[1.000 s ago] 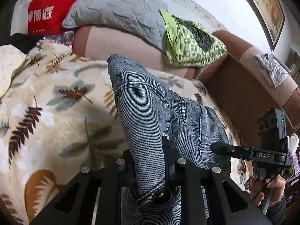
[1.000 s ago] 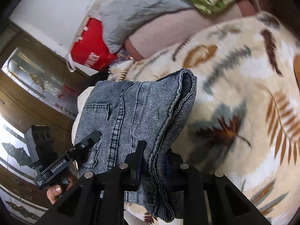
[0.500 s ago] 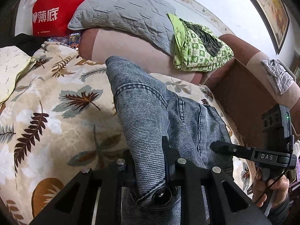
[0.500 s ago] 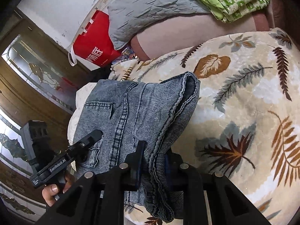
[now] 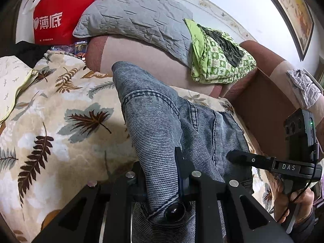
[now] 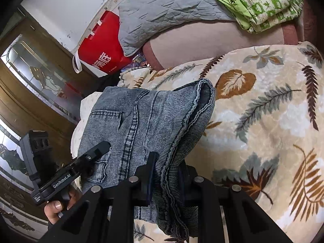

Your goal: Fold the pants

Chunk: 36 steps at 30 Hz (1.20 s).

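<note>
The pants are grey-blue ribbed denim (image 5: 154, 117), folded into a short stack and held up over a leaf-print blanket (image 5: 60, 121). My left gripper (image 5: 162, 168) is shut on the waistband end, with its dark button just below the fingers. My right gripper (image 6: 165, 168) is shut on the stack's layered seam edge (image 6: 141, 121). Each gripper shows in the other's view: the right one (image 5: 239, 156) at the pants' right side, the left one (image 6: 99, 147) by the back pocket.
The blanket (image 6: 263, 121) covers a sofa seat. Behind it lie a grey quilted cushion (image 5: 137, 20), a green checked cloth bundle (image 5: 218, 60) and a red bag (image 5: 60, 16). A brown armrest (image 5: 269, 105) stands at the right. A wooden glass door (image 6: 36, 77) is at the left.
Both grippers have lifted and drawn back with the pants still clamped. More of the sofa back and cushions shows, and the blanket sits lower in view.
</note>
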Tool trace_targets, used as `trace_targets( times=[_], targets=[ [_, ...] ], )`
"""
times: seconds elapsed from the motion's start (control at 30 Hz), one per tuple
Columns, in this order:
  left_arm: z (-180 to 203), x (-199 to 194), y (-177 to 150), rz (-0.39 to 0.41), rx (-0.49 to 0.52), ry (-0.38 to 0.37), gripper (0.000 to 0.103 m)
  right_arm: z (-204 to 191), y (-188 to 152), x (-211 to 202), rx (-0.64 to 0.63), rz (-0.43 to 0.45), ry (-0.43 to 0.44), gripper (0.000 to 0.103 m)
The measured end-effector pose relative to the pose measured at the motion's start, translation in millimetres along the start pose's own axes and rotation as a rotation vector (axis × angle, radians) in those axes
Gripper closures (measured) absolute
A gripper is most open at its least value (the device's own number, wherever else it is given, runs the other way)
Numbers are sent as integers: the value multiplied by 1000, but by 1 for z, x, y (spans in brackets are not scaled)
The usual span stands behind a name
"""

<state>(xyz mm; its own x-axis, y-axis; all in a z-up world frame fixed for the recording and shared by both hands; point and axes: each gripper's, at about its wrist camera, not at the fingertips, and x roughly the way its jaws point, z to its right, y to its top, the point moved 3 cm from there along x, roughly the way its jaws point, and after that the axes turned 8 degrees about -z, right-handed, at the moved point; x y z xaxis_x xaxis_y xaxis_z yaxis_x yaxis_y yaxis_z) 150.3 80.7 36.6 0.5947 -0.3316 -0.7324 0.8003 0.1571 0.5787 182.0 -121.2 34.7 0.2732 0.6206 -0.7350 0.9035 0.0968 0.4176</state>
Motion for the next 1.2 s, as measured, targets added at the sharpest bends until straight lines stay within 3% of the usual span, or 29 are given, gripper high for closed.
trace_targets(
  times=[0.43, 0.6, 0.63, 0.7, 0.8, 0.97, 1.1, 1.2],
  targets=[
    [-41, 59, -7, -87, -58, 34, 82, 31, 10, 68, 54, -76, 14, 82],
    [-60, 88, -18, -163, -101, 38, 80, 50, 11, 97, 87, -127, -1, 82],
    [-66, 96, -23, -190, -121, 46, 78, 54, 10, 104, 93, -144, -18, 78],
    [-77, 102, -29, -210, -164, 80, 59, 67, 5, 117, 130, -183, -66, 76],
    [-88, 94, -32, -205, -216, 105, 39, 74, 2, 116, 144, -178, -117, 59],
    [-79, 45, -36, -106, -170, 125, 37, 49, 1, 80, 58, -78, -199, 55],
    [-66, 28, -48, -70, -102, 176, 29, 23, -14, 63, 47, -37, -39, 36],
    [-65, 57, -64, -150, -20, 305, 29, 28, -34, 91, 84, -114, 49, 35]
  ],
)
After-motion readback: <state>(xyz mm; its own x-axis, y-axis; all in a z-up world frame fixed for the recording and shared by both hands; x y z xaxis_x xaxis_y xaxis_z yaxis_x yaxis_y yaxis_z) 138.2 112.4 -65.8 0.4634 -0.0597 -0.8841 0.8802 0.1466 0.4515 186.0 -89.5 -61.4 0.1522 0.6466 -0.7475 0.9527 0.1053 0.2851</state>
